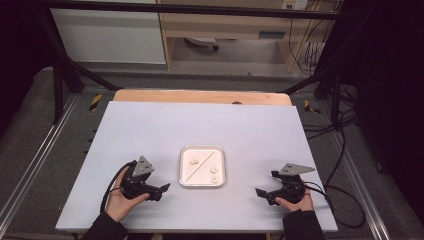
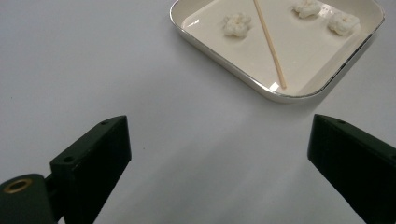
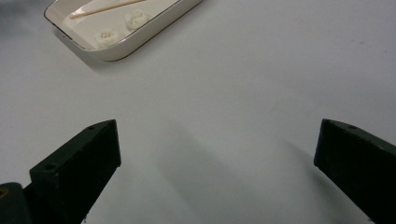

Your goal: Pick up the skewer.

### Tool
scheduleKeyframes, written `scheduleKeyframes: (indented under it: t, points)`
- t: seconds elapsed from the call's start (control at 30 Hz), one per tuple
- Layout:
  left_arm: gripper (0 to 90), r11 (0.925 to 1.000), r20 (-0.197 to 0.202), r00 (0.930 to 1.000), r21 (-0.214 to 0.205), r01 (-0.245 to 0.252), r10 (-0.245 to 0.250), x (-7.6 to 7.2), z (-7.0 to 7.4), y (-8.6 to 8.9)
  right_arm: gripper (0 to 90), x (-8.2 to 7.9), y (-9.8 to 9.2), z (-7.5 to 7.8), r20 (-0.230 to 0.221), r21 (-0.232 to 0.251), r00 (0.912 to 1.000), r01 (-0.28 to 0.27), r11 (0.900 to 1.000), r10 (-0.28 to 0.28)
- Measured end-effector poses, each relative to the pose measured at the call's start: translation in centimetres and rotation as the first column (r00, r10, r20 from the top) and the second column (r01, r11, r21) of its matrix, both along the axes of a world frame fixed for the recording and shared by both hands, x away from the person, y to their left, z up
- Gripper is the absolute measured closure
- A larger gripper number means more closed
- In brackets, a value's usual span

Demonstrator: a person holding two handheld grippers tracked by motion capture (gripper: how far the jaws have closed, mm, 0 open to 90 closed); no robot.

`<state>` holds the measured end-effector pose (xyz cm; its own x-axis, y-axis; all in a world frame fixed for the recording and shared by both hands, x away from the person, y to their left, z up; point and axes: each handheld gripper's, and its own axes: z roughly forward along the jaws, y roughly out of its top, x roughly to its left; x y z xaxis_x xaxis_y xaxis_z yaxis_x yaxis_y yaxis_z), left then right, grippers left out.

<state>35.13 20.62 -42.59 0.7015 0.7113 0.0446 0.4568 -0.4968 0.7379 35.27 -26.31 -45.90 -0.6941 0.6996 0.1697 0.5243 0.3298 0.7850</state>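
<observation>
A square white tray (image 1: 184, 181) sits in the middle of the white table (image 1: 150, 130). Inside it lie a thin wooden skewer (image 1: 202, 163) on the diagonal and three small white puffed pieces (image 1: 194, 160). My left gripper (image 1: 162, 191) rests on the table left of the tray, open, jaws wide apart and empty. My right gripper (image 1: 260, 194) rests to the tray's right, also open and empty. In the left gripper view the tray (image 2: 224, 58), skewer (image 2: 270, 44) and pieces (image 2: 236, 24) lie ahead. The right gripper view shows the tray (image 3: 140, 42) at upper left.
A wooden strip (image 1: 200, 96) borders the table's far edge. Black frame bars (image 1: 65, 70) and cables (image 1: 340, 150) flank the table. Bare tabletop surrounds the tray on all sides.
</observation>
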Motion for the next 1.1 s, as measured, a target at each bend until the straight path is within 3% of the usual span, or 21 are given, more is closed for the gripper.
scheduleKeyframes:
  t: [0.7,1.1]
  points:
    - [7.1,0.9996,0.0,0.9998,0.021,0.022,-0.022,1.8,1.5,-4.3,1.1,0.0,0.0,0.0,0.0,-0.002,1.0,0.001,1.0,-0.001]
    - [9.5,0.9985,-0.015,0.9993,0.042,0.036,-0.035,3.0,1.4,-6.9,1.1,0.0,0.1,0.0,-0.007,-0.001,1.0,0.002,1.0,-0.002]
